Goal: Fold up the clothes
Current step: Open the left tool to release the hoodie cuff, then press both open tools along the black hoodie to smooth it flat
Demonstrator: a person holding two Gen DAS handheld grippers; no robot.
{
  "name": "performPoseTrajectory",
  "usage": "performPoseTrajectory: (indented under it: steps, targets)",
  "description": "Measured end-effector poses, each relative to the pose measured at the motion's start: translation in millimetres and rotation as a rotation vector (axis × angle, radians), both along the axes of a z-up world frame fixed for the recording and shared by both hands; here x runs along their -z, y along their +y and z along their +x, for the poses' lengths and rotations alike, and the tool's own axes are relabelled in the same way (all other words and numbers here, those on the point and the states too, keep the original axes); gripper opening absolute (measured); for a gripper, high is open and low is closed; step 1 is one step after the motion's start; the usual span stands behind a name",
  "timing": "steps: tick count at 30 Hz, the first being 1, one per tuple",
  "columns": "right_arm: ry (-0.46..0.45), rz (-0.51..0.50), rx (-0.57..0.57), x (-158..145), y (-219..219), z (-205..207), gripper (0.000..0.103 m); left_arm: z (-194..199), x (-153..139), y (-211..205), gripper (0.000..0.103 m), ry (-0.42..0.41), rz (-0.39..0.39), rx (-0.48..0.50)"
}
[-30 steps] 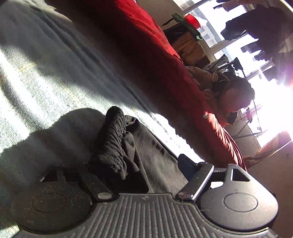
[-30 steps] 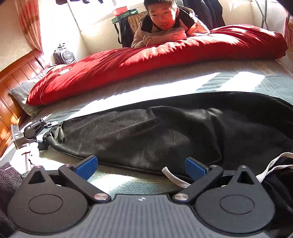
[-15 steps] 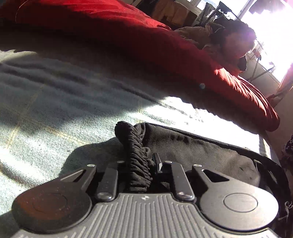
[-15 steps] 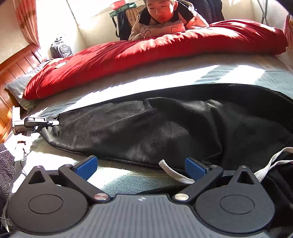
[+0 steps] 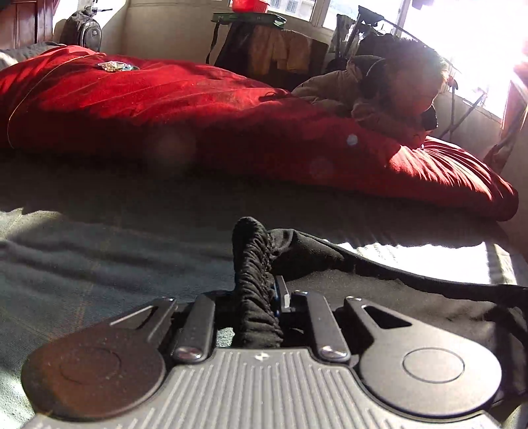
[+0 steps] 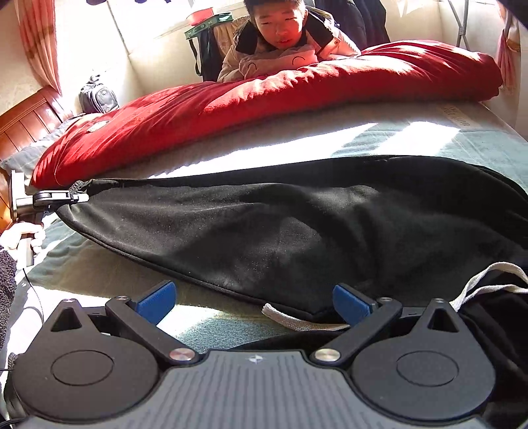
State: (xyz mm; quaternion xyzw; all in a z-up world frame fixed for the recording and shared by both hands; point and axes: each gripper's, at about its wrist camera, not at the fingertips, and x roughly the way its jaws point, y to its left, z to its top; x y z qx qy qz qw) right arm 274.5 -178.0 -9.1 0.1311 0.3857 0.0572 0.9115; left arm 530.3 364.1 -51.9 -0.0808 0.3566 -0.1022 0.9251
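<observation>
Both tools differ: left tool (image 5: 260, 297) clamps black cuff (image 5: 252, 250); right tool (image 6: 254, 302) gapes.

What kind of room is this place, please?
Most likely a bedroom: a bed with a wooden headboard, a red quilt along it, and curtains beside a sunny window.

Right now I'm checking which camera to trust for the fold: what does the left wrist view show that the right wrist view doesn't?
Only the left wrist view shows the left gripper close up, shut on the ribbed cuff of the black pants.

Only the right wrist view shows the open right gripper, the white drawstring and the wooden headboard.

Both show the pants, red quilt, backpack and bed.
</observation>
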Motion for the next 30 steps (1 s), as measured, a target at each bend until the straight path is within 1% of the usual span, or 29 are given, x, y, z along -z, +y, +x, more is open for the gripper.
performPoseTrajectory:
  steps: [3,5,6,9,10,11,12,13,14,15,17,19,20,22,23,24,25,28,30]
  targets:
    - [0.001,0.002,0.010,1.2,-2.9,-2.2,0.103,10.0,4.3,0.5,0.014,0.008,0.006,-0.013]
    - [0.001,0.004,0.018,2.2,-5.5,-3.3,0.103,15.8,14.6,-0.7,0.015,0.039,0.015,-0.022]
    - [0.001,0.005,0.021,2.6,-6.7,-3.4,0.103,18.5,19.8,-1.2,0.020,0.055,0.020,-0.027]
    - [0.001,0.009,0.028,3.3,-9.4,-3.2,0.103,16.8,33.6,5.1,0.027,0.122,0.040,-0.065]
    - [0.001,0.009,0.028,3.4,-10.1,-3.5,0.103,11.4,32.7,10.1,0.029,0.117,0.043,-0.069]
    - [0.001,0.009,0.028,3.4,-10.5,-3.6,0.103,6.1,31.5,15.1,0.037,0.114,0.045,-0.074]
    - [0.001,0.009,0.028,3.5,-10.9,-3.3,0.103,1.1,27.9,21.0,0.051,0.113,0.046,-0.086]
    - [0.002,0.009,0.028,3.6,-11.3,-2.9,0.103,-4.0,24.1,26.8,0.056,0.112,0.048,-0.098]
    - [0.002,0.007,0.028,3.3,-11.4,-1.4,0.103,-8.5,18.5,29.6,0.058,0.110,0.056,-0.101]
    - [0.004,0.007,0.022,3.1,-10.9,1.2,0.103,-12.8,13.1,28.4,0.057,0.102,0.071,-0.089]
    - [0.005,-0.001,0.003,2.1,-7.8,8.2,0.103,-23.5,-5.7,13.4,0.057,0.050,0.177,-0.038]
    - [0.004,-0.012,-0.019,0.0,-2.8,17.2,0.103,-29.0,-20.4,-3.9,0.063,-0.003,0.292,0.001]
    - [0.003,-0.017,-0.031,-1.4,0.4,22.4,0.103,-29.4,-25.5,-11.2,0.068,-0.026,0.344,0.007]
    - [-0.012,-0.021,-0.065,-6.5,9.4,31.2,0.103,-26.0,-29.8,-21.1,0.070,-0.034,0.405,-0.003]
    - [-0.023,-0.023,-0.093,-9.6,15.6,35.6,0.103,-24.3,-32.8,-27.8,0.069,-0.023,0.401,-0.009]
    - [-0.026,-0.026,-0.111,-11.2,19.7,39.1,0.103,-26.8,-35.1,-34.8,0.069,-0.026,0.376,0.016]
    - [-0.024,-0.033,-0.138,-12.7,25.0,45.7,0.103,-31.4,-37.6,-45.2,0.069,-0.035,0.333,0.078]
    - [-0.011,-0.057,-0.187,-13.9,36.8,73.9,0.103,-44.1,-34.8,-87.7,0.071,-0.030,0.227,0.323]
    - [0.004,-0.062,-0.200,-14.1,43.5,99.5,0.103,-55.3,-23.6,-120.3,0.072,-0.021,0.237,0.469]
